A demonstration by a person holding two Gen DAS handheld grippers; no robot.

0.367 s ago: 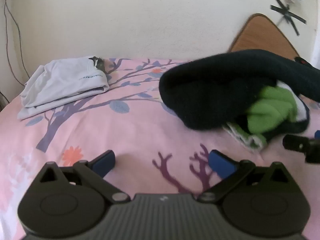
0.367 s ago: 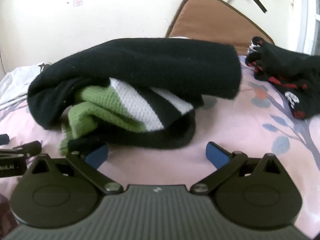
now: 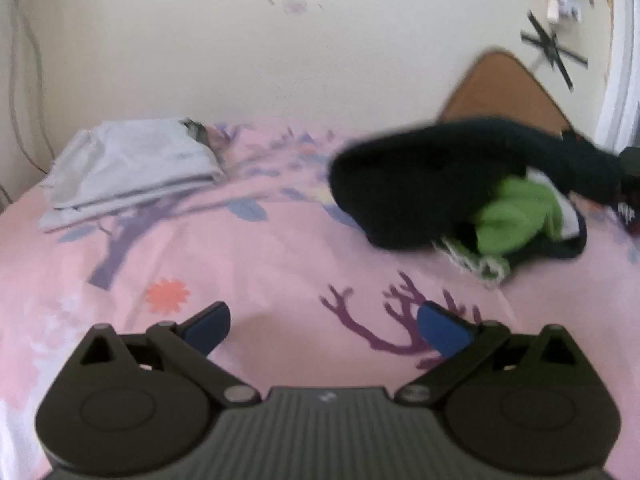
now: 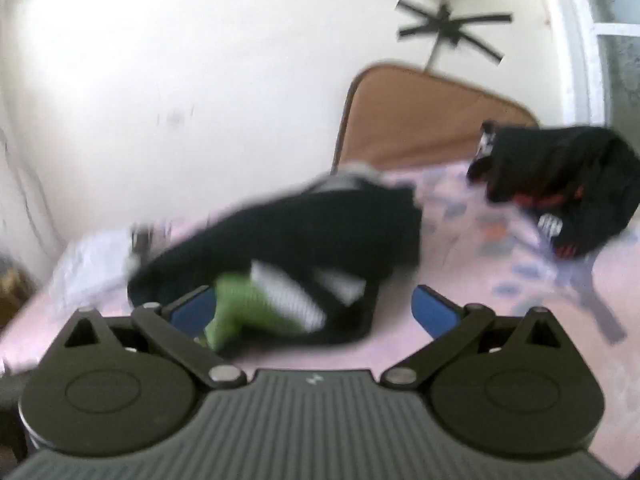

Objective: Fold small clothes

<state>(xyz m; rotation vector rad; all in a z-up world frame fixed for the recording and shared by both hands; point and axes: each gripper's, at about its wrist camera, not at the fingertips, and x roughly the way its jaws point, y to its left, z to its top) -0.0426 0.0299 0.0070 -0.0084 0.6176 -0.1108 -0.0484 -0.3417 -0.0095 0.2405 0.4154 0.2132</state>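
**Both tools spread wide over bed, knit garment lying loose**

Bed (image 3: pixel 280 248) with pink tree-print sheet fills both views. Cream wall (image 3: pixel 280 60) behind; brown headboard panel (image 4: pixel 420 120) at the back right, partly hidden by clothes. Black tape cross on wall (image 4: pixel 452 28), blurred.

Black knit garment with green and white stripes (image 4: pixel 304 240) lies bunched mid-bed, right of centre in the left wrist view (image 3: pixel 420 184). Inner folds hidden, can't tell the garment type. Folded pale grey garment (image 3: pixel 132 164) at the far left of the bed; small print on it, unreadable. Black garment with red and white markings (image 4: pixel 560 188) at the far right; white marks could be lettering, too blurred to read.

Left tool (image 3: pixel 324 326): blue pads spread wide, nothing between, hovering over bare sheet, well apart from the knit. Right tool (image 4: pixel 312 312): pads spread wide, green-striped end of the knit sits between them, whether the left pad touches it can't be told. Right wrist view heavily motion-blurred.
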